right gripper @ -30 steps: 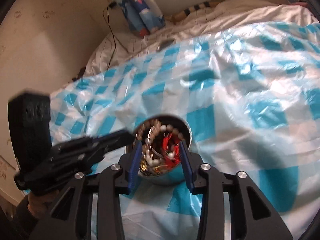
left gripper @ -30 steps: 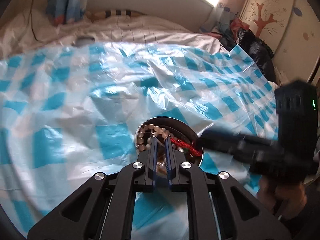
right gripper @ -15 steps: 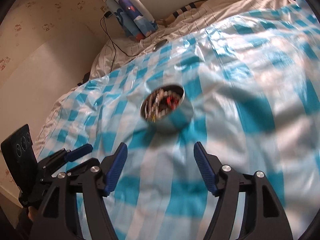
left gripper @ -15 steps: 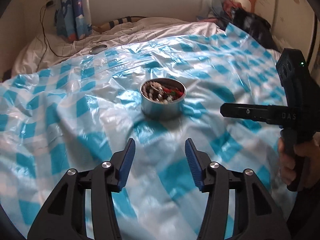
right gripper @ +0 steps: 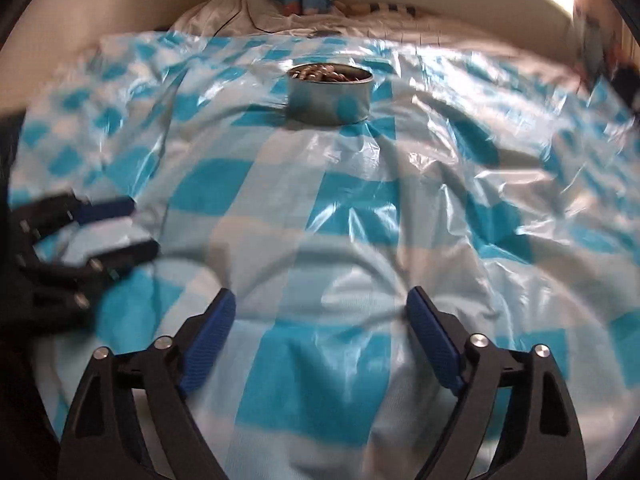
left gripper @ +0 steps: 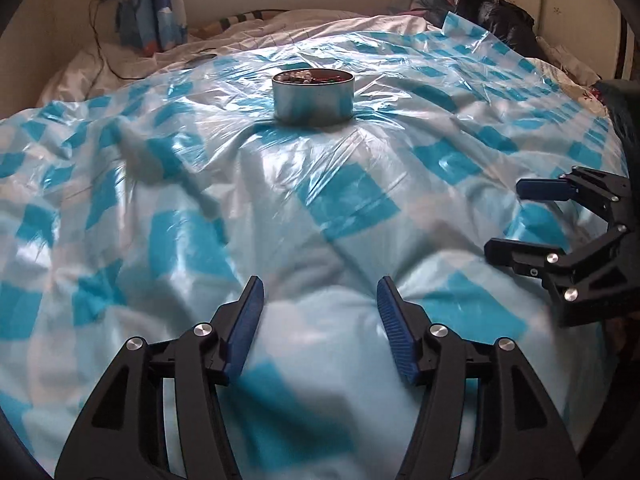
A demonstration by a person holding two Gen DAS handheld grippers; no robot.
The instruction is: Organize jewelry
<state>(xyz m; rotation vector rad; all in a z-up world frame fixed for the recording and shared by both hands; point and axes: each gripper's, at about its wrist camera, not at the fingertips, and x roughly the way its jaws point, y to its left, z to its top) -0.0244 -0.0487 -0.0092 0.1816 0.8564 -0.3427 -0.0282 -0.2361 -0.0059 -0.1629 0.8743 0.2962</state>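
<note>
Silver tin [left gripper: 313, 98] sits on the blue checked plastic sheet [left gripper: 352, 200] on the bed, well away from both grippers. Beads and red bits fill it. Left gripper [left gripper: 320, 312] and right gripper [right gripper: 320, 332] have fingers apart, holding nothing. Sorting looks about done.

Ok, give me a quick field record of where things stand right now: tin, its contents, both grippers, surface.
tin: round metal tin, upright on the sheet, far ahead of both grippers
contents: beads and a red piece of jewelry heaped inside; details too small to tell
left gripper: jaws open, empty, low over the sheet
right gripper: jaws open, empty, also short of the tin
surface: blue-and-white checked plastic sheet, wrinkled, spread over a bed
loose jewelry on sheet: none visible
</note>
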